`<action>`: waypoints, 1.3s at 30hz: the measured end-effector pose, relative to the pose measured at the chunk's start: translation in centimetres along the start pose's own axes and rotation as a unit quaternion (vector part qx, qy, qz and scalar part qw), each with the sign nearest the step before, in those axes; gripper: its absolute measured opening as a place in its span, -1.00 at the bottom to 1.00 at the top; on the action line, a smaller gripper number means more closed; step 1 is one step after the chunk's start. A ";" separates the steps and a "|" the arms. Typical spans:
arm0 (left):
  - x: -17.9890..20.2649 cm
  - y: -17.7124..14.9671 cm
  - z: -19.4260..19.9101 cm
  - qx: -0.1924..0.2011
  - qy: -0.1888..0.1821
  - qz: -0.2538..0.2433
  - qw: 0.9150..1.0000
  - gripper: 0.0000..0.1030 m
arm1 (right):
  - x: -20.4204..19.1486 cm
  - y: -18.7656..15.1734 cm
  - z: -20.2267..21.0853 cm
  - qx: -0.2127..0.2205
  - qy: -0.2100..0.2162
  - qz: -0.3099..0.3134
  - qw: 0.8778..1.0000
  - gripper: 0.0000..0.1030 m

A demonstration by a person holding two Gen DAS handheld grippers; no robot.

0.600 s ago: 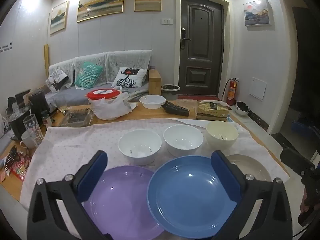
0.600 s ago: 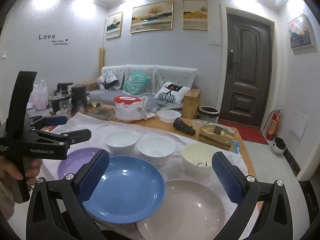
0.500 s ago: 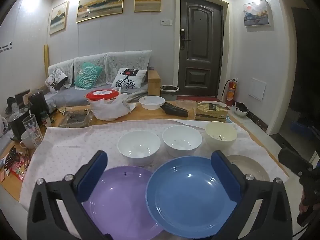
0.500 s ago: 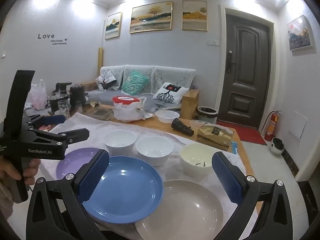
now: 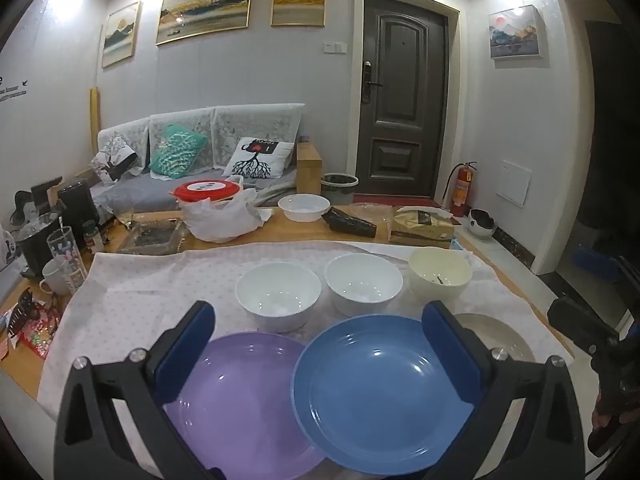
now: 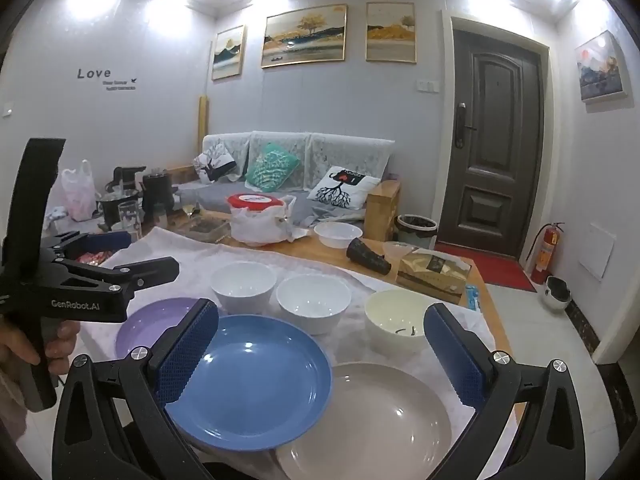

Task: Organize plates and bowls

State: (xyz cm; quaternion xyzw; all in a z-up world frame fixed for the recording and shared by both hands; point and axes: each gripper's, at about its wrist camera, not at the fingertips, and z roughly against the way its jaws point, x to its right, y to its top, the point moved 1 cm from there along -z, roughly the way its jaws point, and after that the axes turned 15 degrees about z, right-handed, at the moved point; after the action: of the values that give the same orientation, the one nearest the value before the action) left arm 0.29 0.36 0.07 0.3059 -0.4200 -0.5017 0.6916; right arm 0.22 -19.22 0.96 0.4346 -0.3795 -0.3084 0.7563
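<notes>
On a white dotted cloth lie a purple plate (image 5: 236, 396), a blue plate (image 5: 380, 392) overlapping it, and a beige plate (image 6: 372, 424) at the right. Behind them stand two white bowls (image 5: 278, 294) (image 5: 363, 283) and a cream bowl (image 5: 439, 274). My left gripper (image 5: 320, 356) is open and empty, hovering above the purple and blue plates. My right gripper (image 6: 320, 352) is open and empty above the blue plate (image 6: 256, 384) and beige plate. The left gripper also shows at the left of the right wrist view (image 6: 116, 264).
Behind the cloth on the wooden table (image 5: 304, 232) are another white bowl (image 5: 303, 207), a red-lidded container in a plastic bag (image 5: 216, 208), a dark tray (image 5: 154, 234), a black pouch (image 5: 350, 222) and a box (image 5: 422, 226). Glasses, a mug and kettles (image 5: 60, 240) crowd the left edge.
Both grippers have drifted slightly; the plates and bowls sit a little lower and closer in the views. Nothing was taken hold of or moved on the table.
</notes>
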 end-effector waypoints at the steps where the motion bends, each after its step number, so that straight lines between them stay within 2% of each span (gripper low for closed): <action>1: 0.0 0.0 0.1 0.001 0.000 0.000 1.000 0.99 | 0.0 0.1 0.0 0.001 -0.001 0.001 1.000 0.98; 39: 0.0 -0.1 0.5 0.001 -0.002 -0.001 1.000 0.99 | 0.3 0.9 -0.1 0.007 -0.010 0.004 1.000 0.98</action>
State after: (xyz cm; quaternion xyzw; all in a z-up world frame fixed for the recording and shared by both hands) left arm -0.17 0.34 0.24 0.3063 -0.4214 -0.5026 0.6899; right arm 0.56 -19.09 1.81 0.4350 -0.3913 -0.3070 0.7506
